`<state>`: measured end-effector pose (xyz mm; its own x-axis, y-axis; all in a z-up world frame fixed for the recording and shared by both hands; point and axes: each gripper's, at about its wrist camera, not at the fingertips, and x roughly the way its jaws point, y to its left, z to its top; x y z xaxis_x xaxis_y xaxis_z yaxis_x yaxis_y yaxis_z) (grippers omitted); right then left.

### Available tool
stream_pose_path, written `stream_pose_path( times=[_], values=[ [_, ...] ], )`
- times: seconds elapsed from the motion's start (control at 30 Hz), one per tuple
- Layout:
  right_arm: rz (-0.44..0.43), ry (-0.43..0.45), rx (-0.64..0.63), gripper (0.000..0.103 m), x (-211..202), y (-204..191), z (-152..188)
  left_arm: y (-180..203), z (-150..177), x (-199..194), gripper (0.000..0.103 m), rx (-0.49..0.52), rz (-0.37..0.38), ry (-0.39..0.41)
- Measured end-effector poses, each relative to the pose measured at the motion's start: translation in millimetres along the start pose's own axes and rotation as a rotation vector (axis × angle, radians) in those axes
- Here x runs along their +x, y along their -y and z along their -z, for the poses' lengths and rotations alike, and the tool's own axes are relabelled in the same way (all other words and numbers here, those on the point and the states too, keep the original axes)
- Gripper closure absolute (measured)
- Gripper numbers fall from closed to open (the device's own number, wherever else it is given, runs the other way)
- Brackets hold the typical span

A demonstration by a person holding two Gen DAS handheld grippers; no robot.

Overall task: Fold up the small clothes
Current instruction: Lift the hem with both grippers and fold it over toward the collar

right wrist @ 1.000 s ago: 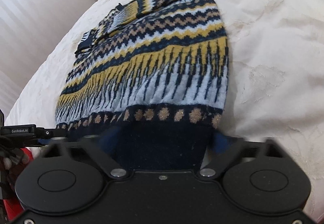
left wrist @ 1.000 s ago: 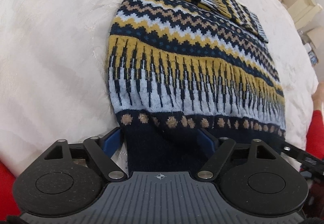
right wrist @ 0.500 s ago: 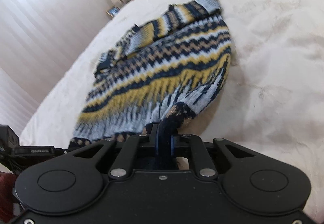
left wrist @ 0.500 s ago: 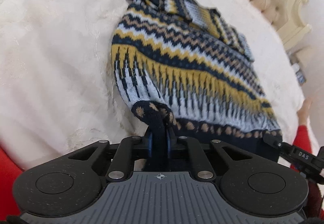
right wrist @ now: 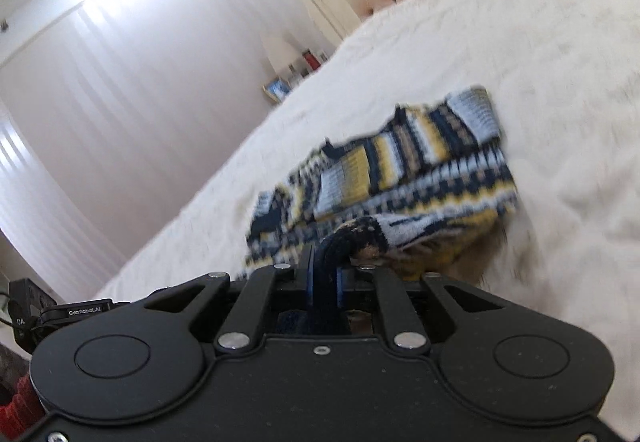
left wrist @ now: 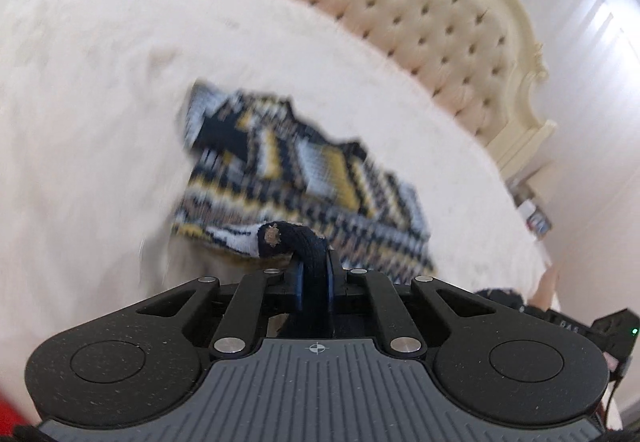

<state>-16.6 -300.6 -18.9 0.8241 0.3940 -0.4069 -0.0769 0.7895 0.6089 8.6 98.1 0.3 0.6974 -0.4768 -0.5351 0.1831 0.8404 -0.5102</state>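
Headboard (left wrist: 440, 22) fills the upper right of my left wrist view, with a hand (left wrist: 546, 286) peeking in at the right edge; my right wrist view instead gives me a curtained wall (right wrist: 100, 102) across its left half and a shelf with a framed picture (right wrist: 278, 90) beyond the bed.

Both views show the patterned sweater (left wrist: 304, 178) in navy, yellow, pale blue and tan, lying on the cream bedspread (left wrist: 100, 122) at mid-frame (blurred, so I cannot read the fine pattern). Its sleeves lie folded across the far part.

My left gripper (left wrist: 314, 274) is clamped nearly closed on the dark ribbed hem, which bunches into a roll just above the blue pads. My right gripper (right wrist: 324, 278) is pinched the same way on the hem's other corner.

A second ago both sets of jaws stood wide around the flat hem, low over the bed. Since then they have closed and lifted it, and the near part of the sweater now hangs off the bedspread.
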Motion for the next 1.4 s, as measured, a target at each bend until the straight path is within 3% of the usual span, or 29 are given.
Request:
stream_pose_path(
  times=[0.27, 0.6, 0.97, 1.4],
  values=[
    [-0.020, 0.097, -0.033, 0.085, 35, 3, -62, 7, -64, 25, 0.093, 0.027, 0.050, 0.099],
    [0.023, 0.125, -0.095, 0.085, 117, 4, -123, 3, -125, 89, 0.093, 0.031, 0.018, 0.132],
    [0.182, 0.028, -0.048, 0.085, 204, 45, -126, -20, -145, 176, 0.093, 0.070, -0.135, 0.035],
    [0.274, -0.044, -0.048, 0.083, 235, 55, -123, -29, -147, 214, 0.089, 0.139, -0.253, -0.053]
  ],
)
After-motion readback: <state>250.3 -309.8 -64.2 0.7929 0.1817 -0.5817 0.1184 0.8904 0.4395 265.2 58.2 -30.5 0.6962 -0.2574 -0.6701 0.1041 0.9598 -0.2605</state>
